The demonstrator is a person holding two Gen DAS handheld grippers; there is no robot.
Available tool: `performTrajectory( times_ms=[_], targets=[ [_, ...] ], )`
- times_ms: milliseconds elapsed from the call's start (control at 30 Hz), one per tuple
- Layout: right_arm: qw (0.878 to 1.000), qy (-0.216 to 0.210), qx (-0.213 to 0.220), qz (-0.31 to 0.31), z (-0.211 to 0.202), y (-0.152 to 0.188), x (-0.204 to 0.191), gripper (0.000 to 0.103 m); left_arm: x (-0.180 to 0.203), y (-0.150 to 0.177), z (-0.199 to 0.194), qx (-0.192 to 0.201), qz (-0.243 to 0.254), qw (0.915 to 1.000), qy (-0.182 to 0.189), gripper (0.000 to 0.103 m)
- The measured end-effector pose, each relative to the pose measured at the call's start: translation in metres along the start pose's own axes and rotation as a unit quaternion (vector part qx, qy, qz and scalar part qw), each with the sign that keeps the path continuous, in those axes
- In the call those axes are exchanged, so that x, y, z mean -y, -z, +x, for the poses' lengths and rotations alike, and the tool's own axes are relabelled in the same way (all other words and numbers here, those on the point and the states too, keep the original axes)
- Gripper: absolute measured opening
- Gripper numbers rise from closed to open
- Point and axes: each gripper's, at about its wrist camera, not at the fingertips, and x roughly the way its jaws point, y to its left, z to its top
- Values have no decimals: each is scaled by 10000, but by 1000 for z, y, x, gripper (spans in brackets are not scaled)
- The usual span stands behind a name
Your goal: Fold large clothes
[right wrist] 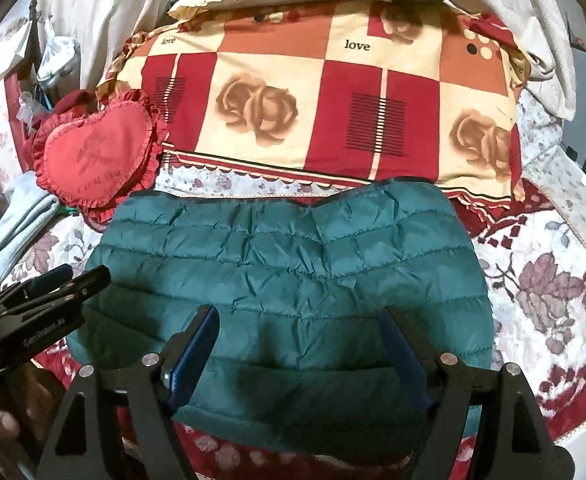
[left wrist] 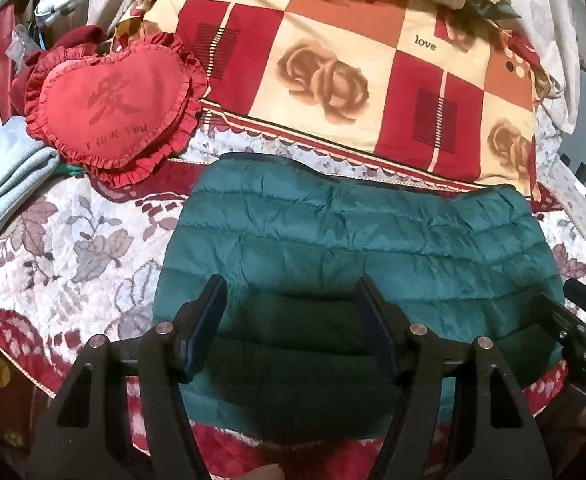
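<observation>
- The left gripper (left wrist: 291, 320) fills the bottom of its own view, its two blue-padded fingers (left wrist: 207, 322) spread wide with nothing between them, poised over the near part of the teal jacket (left wrist: 357, 240).
- The right gripper (right wrist: 299, 344) is likewise spread wide and grips nothing; whether its pads touch the fabric cannot be told.
- The jacket is a puffy quilted garment with stitched horizontal channels and a crinkled sheen, folded into a broad slab in the centre of both frames.
- It lies on a floral bedspread (left wrist: 73, 248), white with red borders and mauve leaves.
- Above it, in the upper half, lies a checked pillow (left wrist: 353, 80) printed with roses and "love".
- A red frilled heart cushion (left wrist: 113, 108) sits at the upper left, beside pale grey cloth (left wrist: 9, 184).
</observation>
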Motion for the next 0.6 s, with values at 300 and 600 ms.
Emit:
performTrajectory(
  times_ms=[300, 600],
  targets=[
    [9999, 119, 4, 79, 2, 2, -1, 80, 0, 4, -1, -32, -9, 10000, -16, 66],
    [9998, 141, -53, 140, 5, 3, 2, 80, 3, 5, 0, -28, 21, 10000, -26, 66]
  ],
)
